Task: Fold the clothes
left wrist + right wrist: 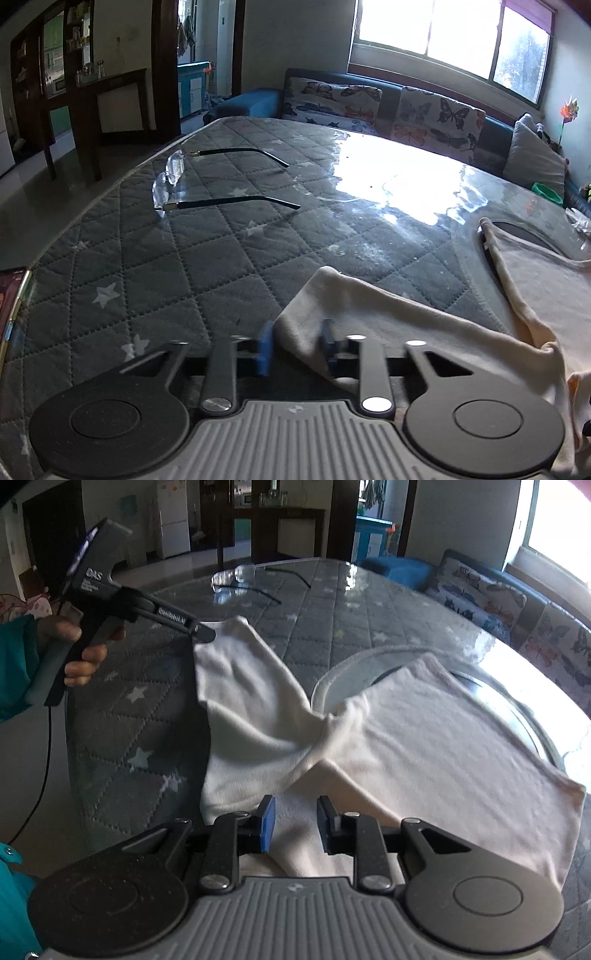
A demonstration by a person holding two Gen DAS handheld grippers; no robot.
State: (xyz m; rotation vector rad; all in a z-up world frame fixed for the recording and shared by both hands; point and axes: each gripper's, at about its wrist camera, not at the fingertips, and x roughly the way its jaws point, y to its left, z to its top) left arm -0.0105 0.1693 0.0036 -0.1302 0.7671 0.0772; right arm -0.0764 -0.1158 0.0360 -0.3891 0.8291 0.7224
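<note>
Left wrist view: One left gripper (295, 347) sits low over one quilted grey table cover (155, 266) printed with white stars. Its two blue-padded fingers (264, 349) stand apart, with the hem of one cream garment (369, 314) lying between them; whether the pads press the cloth cannot be told. The garment runs from the gripper toward the right edge of the frame, where a second section of it (546, 280) lies flat. One pair of clear safety glasses (173, 177) with two black temple arms rests on the cover, well apart from the garment. One sofa (388, 107) with two butterfly-print cushions stands beyond the table, below one window (454, 37).

Right wrist view: One right gripper (295, 821) hovers over the near edge of the cream garment (424, 746); its two blue pads (267, 823) are apart, and no grip on the cloth is visible. The garment is twisted at its middle into two spread sections. One hand (79, 650), in a teal sleeve (16, 664), holds the left gripper (203, 631), whose tip meets the far left corner of the garment; its jaw state cannot be told here. The safety glasses (236, 578) lie beyond.
</note>
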